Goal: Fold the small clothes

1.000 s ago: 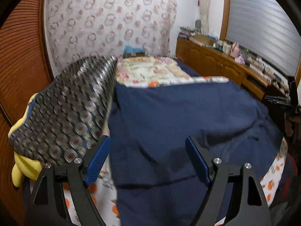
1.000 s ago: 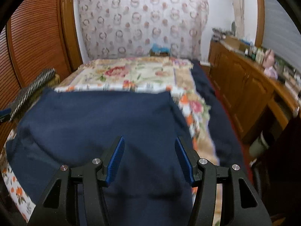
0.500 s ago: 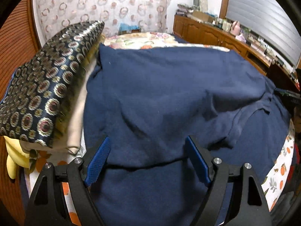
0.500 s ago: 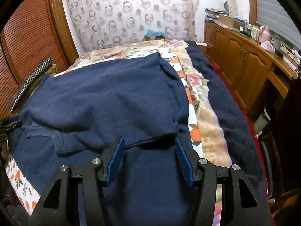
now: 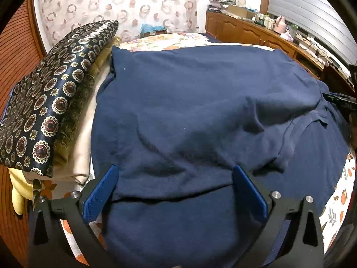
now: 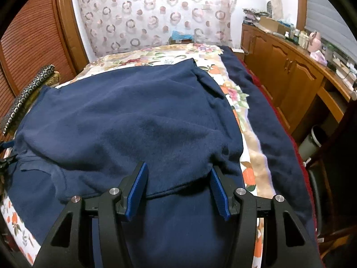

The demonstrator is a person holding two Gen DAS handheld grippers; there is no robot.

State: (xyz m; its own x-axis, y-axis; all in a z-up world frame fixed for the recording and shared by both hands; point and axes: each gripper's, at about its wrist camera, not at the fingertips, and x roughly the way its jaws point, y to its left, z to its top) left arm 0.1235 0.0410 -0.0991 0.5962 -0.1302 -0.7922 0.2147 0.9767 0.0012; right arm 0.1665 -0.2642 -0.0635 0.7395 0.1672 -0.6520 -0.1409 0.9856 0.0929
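A navy blue garment lies spread on the bed, its far half folded back over its near half; the folded hem runs across just ahead of both grippers. It also shows in the right wrist view. My left gripper is open and empty, hovering over the hem near the garment's left side. My right gripper is open and empty, over the hem near the garment's right edge. A sleeve or collar seam shows at the right of the left wrist view.
A stack of folded fabrics topped by a dark medallion-patterned cloth lies left of the garment. The floral bedspread runs to a curtained wall. A second dark blanket lies along the bed's right edge, beside wooden cabinets.
The far half of the garment has come down toward me and settled folded over the near half. Both grippers have lowered and tilted toward the bed, staying open.
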